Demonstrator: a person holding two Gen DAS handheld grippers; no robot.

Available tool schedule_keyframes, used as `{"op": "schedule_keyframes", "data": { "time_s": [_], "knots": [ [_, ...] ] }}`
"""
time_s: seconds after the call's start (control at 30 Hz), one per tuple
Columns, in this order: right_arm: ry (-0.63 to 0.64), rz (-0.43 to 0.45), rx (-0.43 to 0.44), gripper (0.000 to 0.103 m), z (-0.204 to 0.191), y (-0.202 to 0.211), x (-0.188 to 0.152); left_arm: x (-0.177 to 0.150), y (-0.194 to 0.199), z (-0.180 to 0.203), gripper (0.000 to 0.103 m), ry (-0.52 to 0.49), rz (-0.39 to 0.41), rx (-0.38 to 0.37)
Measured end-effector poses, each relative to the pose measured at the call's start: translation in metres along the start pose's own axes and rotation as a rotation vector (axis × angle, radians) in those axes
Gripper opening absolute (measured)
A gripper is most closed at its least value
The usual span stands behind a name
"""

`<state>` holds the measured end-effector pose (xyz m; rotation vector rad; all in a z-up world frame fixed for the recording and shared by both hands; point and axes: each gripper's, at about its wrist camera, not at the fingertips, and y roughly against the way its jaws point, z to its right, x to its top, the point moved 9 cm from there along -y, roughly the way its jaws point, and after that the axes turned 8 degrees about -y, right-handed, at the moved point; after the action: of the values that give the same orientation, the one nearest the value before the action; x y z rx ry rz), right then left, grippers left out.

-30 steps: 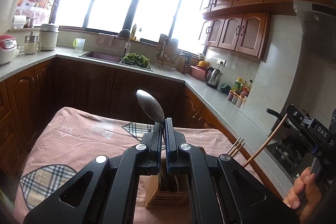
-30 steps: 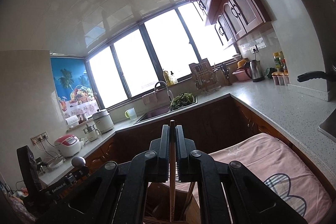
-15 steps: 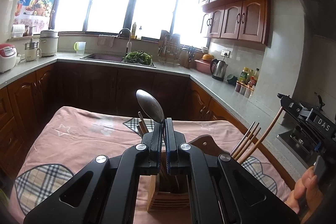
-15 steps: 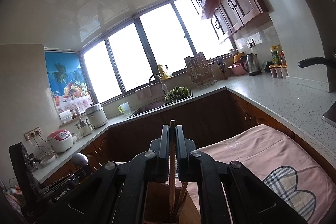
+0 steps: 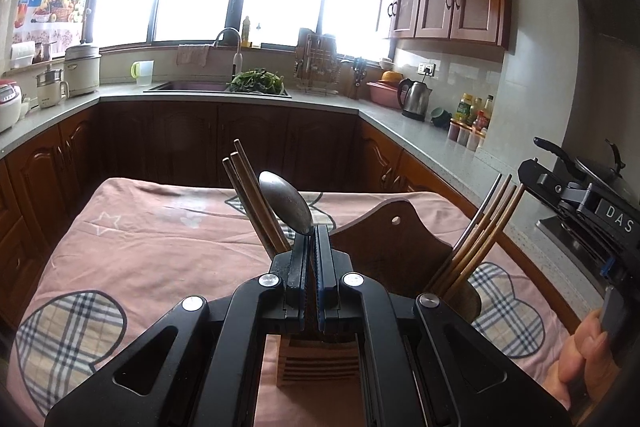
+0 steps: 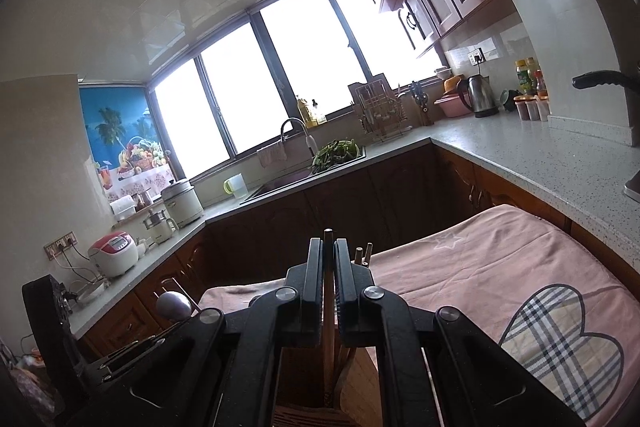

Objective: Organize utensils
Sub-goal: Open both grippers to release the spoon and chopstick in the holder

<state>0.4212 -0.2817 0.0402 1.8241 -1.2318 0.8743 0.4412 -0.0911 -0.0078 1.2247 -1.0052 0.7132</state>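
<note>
My left gripper (image 5: 311, 229) is shut on a metal spoon (image 5: 285, 203), bowl up, handle pointing down into the wooden utensil holder (image 5: 318, 361) below the jaws. Brown chopsticks (image 5: 250, 193) stand in the holder to the left and another bundle (image 5: 482, 227) leans out to the right. My right gripper (image 6: 329, 242) is shut on a wooden chopstick (image 6: 328, 339), held upright with its lower end inside the holder (image 6: 356, 375). The spoon's bowl (image 6: 173, 305) and the left gripper show at the lower left of the right wrist view.
The holder stands on a table under a pink cloth (image 5: 132, 251) with plaid hearts. The holder's dark wooden back plate (image 5: 390, 239) rises behind it. Kitchen counters (image 5: 424, 135) with a kettle, bottles and a sink run around the table. A pan sits at right.
Both grippers have lowered toward the holder. The spoon and the held chopstick have gone deeper, and the holder's chopsticks and back plate have risen into the left wrist view.
</note>
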Motion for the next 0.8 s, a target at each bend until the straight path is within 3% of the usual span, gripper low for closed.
{"op": "schedule_keyframes", "data": {
  "time_s": [0.23,0.8],
  "knots": [
    [-0.007,-0.044,-0.016,0.005,0.008,-0.009,-0.017,-0.010,-0.010,-0.001,0.003,0.015,-0.041,-0.015],
    [-0.032,-0.074,-0.020,0.005,0.016,-0.012,-0.019,-0.016,-0.019,0.000,0.003,0.037,-0.079,-0.059]
  ]
}}
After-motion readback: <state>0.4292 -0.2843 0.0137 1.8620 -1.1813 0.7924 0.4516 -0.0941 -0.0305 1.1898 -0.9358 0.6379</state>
